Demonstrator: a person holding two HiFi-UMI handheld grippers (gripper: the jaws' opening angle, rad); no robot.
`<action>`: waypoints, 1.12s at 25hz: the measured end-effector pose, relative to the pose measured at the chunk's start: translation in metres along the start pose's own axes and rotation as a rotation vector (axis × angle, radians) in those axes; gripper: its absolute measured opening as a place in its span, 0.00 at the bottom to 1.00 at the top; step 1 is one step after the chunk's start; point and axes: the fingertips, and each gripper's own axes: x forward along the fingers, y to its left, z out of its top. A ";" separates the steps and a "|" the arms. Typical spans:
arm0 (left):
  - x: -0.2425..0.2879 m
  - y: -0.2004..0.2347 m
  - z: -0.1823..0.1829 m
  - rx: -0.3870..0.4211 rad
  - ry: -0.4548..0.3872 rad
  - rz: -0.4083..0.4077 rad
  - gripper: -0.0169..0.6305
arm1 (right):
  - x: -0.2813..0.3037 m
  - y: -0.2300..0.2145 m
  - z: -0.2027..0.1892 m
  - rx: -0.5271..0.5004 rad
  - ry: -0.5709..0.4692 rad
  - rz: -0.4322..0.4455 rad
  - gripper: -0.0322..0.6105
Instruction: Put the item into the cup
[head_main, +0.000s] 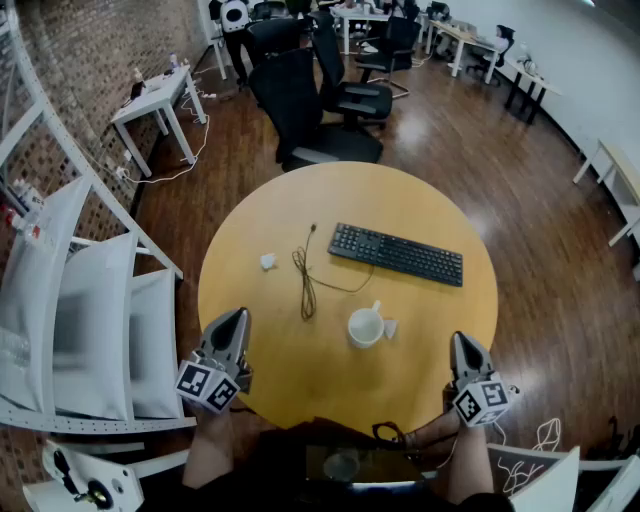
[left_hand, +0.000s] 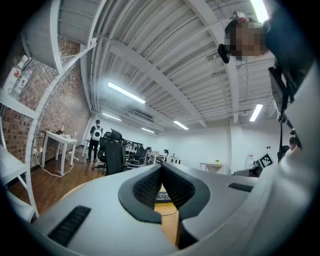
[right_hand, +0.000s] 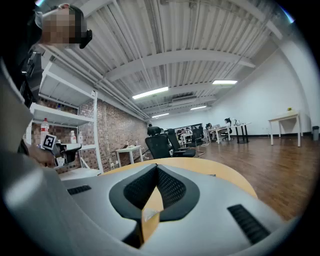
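Observation:
A white cup (head_main: 365, 327) stands upright on the round wooden table (head_main: 300, 370), right of its middle. One small white item (head_main: 390, 328) lies against the cup's right side. Another small white crumpled item (head_main: 268, 262) lies apart at the left of the table. My left gripper (head_main: 240, 314) hovers over the table's near left edge, shut and empty; in its own view its tips (left_hand: 161, 168) meet. My right gripper (head_main: 457, 338) is at the near right edge, right of the cup, also shut with nothing in it, its tips (right_hand: 156, 168) together.
A black keyboard (head_main: 396, 253) lies at the back right of the table, with a thin cable (head_main: 305, 280) curling to its left. Black office chairs (head_main: 315, 105) stand behind the table. White shelving (head_main: 70, 320) is close on the left.

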 end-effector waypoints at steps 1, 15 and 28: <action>0.000 0.000 0.001 -0.003 -0.005 0.003 0.03 | 0.004 0.002 -0.002 -0.004 0.013 0.008 0.07; -0.026 0.001 -0.026 -0.024 0.106 0.058 0.03 | 0.071 0.034 -0.086 -0.055 0.269 0.091 0.29; -0.049 0.019 -0.041 -0.050 0.172 0.164 0.03 | 0.123 0.033 -0.170 -0.149 0.527 0.033 0.45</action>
